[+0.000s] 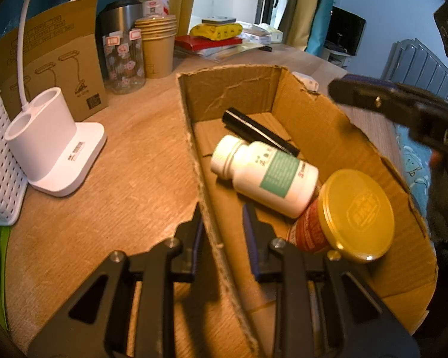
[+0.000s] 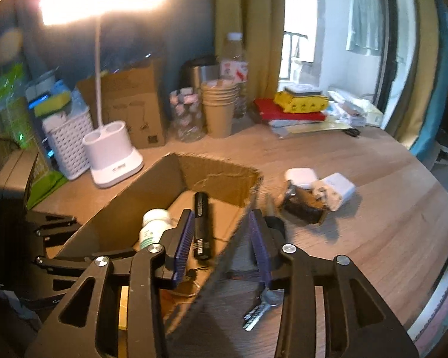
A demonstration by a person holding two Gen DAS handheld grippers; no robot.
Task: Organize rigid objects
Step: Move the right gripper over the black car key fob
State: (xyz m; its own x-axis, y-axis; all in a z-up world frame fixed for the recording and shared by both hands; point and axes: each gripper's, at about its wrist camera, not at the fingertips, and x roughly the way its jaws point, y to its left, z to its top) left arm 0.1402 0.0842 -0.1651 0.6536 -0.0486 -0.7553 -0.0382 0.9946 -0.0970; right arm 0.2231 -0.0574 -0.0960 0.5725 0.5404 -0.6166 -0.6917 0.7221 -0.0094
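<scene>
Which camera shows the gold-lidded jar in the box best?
The left wrist view: the gold-lidded jar lies in full sight inside the cardboard box. In the right wrist view, I can't see it.

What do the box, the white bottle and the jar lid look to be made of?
Box: corrugated cardboard, matte brown, with torn, ragged edges. White bottle: probably plastic, smooth and slightly glossy, with a ribbed cap and paper label. Jar lid: gold, embossed, with a soft sheen; metal or plastic, hard to tell.
</scene>
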